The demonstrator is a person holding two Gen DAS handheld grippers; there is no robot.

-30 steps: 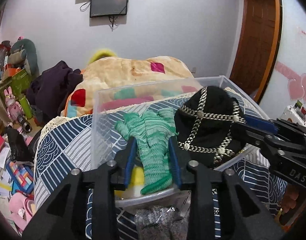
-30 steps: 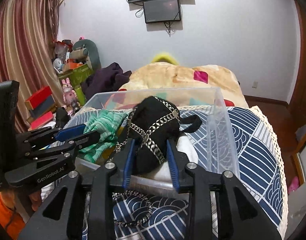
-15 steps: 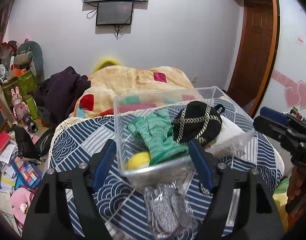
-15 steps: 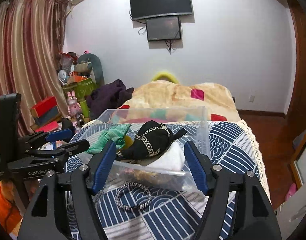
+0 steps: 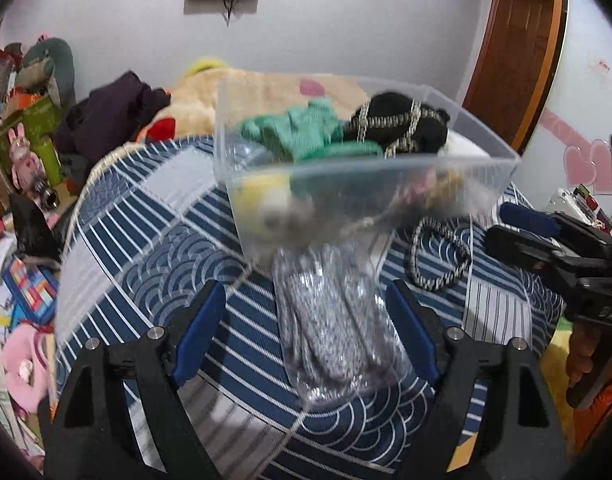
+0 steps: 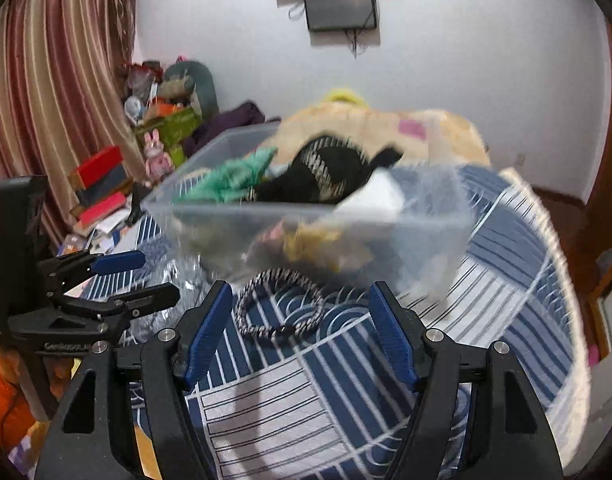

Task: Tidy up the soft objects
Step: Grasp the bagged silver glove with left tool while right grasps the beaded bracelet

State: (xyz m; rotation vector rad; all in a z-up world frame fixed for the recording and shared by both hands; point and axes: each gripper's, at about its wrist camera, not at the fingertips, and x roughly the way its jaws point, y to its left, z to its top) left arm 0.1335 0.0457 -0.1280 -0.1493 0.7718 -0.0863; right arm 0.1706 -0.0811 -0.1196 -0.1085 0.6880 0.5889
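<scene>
A clear plastic bin point(image 5: 457, 176) point(image 6: 433, 220) stands on the blue patterned bedspread. In it lie a green knitted piece point(image 5: 306, 136) point(image 6: 230, 178), a black cap with chain trim point(image 5: 401, 128) point(image 6: 325, 176), something yellow point(image 5: 262, 196) and something white point(image 6: 377, 192). In front of the bin lie a clear bag of silvery fabric point(image 5: 329, 320) and a braided cord loop point(image 5: 437, 256) point(image 6: 278, 308). My left gripper point(image 5: 309, 320) is open and empty over the bag. My right gripper point(image 6: 302, 320) is open and empty over the loop.
The bedspread point(image 6: 505, 312) covers a rounded surface with a fringed edge. A beige patterned blanket point(image 5: 266, 92) and dark clothes point(image 5: 114, 116) lie behind the bin. Toys, boxes and books point(image 6: 102, 188) crowd the floor at left. A wooden door point(image 5: 517, 48) stands at right.
Both grippers let go of the green piece and the black cap into the bin, opened wide and drew back. They now point lower, at the bag and the loop.
</scene>
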